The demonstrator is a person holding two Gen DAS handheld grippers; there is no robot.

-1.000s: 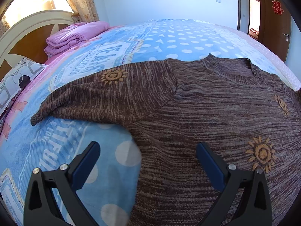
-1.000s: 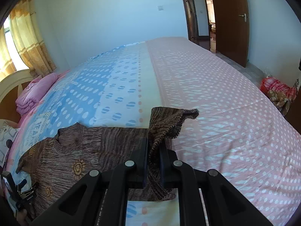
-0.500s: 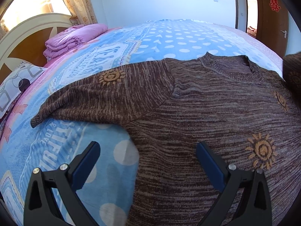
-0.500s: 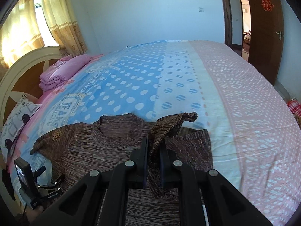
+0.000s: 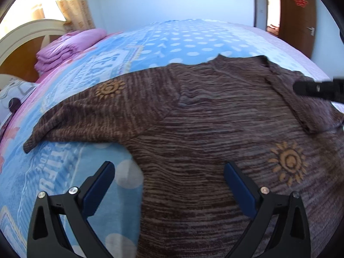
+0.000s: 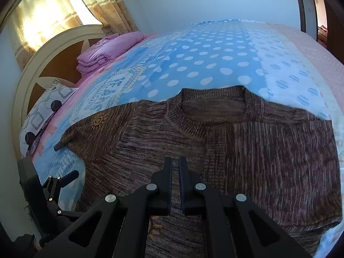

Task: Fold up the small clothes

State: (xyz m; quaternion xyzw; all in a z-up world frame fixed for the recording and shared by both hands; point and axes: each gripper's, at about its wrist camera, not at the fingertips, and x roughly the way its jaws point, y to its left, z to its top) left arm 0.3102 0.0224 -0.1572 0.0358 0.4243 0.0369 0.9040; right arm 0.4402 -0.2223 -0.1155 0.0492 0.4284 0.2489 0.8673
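A brown knit sweater (image 5: 204, 118) with orange sun motifs lies flat on the bed. Its left sleeve (image 5: 86, 111) stretches out to the left. Its right sleeve (image 6: 268, 157) is folded over the chest, also showing in the left wrist view (image 5: 307, 111). My left gripper (image 5: 168, 180) is open and empty, low over the sweater's left hem side. My right gripper (image 6: 175, 165) has its jaws nearly together above the middle of the sweater; no cloth shows between the tips. It also shows in the left wrist view (image 5: 318, 90), and the left gripper shows in the right wrist view (image 6: 64, 178).
The bed has a blue polka-dot and pink sheet (image 6: 204, 64). A folded pink quilt (image 5: 66, 51) and a patterned pillow (image 6: 43, 116) lie by the headboard (image 6: 53, 51). A wooden door (image 5: 298, 13) stands at the right.
My right gripper carried the right sleeve leftward over the sweater's chest, and the sleeve now lies folded there with no cloth between the tips. My left gripper stayed about where it was, open.
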